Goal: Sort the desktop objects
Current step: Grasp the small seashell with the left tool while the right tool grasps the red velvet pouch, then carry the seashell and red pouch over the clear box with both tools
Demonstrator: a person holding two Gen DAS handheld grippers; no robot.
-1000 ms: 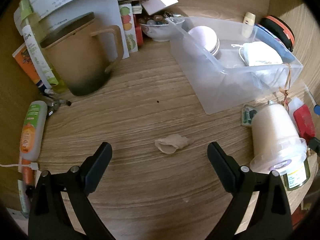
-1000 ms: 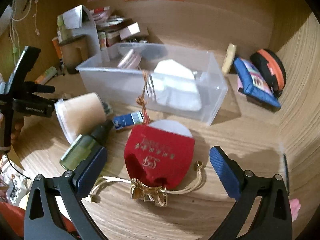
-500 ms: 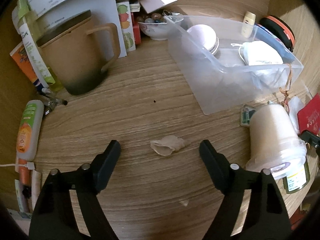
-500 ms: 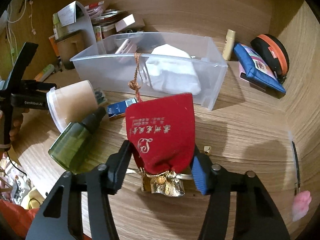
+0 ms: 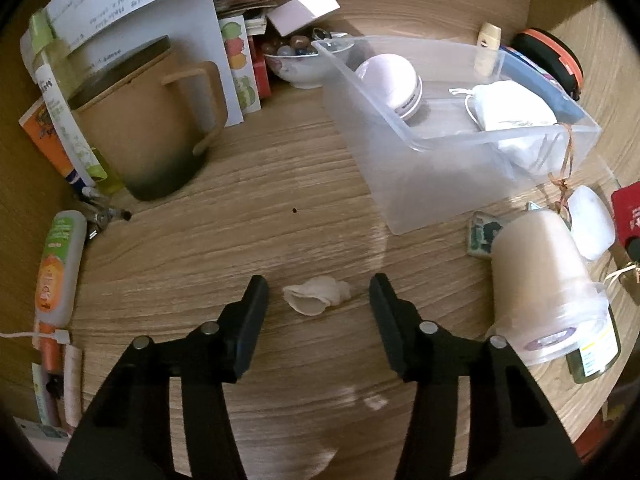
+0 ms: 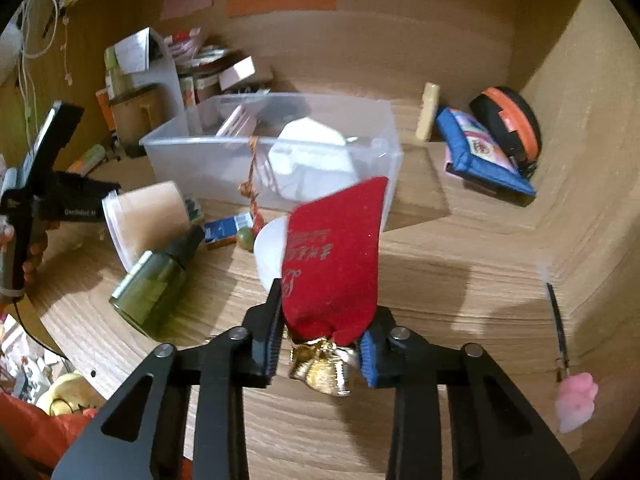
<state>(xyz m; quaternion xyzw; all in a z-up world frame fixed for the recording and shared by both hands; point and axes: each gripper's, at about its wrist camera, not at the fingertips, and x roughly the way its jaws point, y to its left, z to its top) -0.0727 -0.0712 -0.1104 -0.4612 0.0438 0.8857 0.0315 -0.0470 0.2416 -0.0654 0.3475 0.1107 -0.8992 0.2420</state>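
Note:
My right gripper [image 6: 322,316] is shut on a red velvet pouch [image 6: 334,256] with a gold neck and holds it lifted off the desk, in front of the clear plastic bin [image 6: 276,152]. The bin [image 5: 440,168] holds a white mask [image 5: 516,110] and a round white case [image 5: 390,80]. My left gripper [image 5: 318,300] is part open, its fingers on either side of a small crumpled beige wad [image 5: 316,300] on the desk. The pouch's edge [image 5: 628,216] shows at the far right of the left wrist view.
A tan cup [image 5: 540,280] lying on its side, a green bottle [image 6: 156,280] and a white disc [image 5: 590,222] lie by the bin. A brown mug [image 5: 148,120], tubes [image 5: 60,264], books and a bowl [image 5: 300,64] stand left and back. A blue pouch [image 6: 484,152] and orange-black case [image 6: 508,124] lie right.
My right gripper closed on the red pouch and lifted it off the desk. My left gripper's fingers narrowed around the beige wad.

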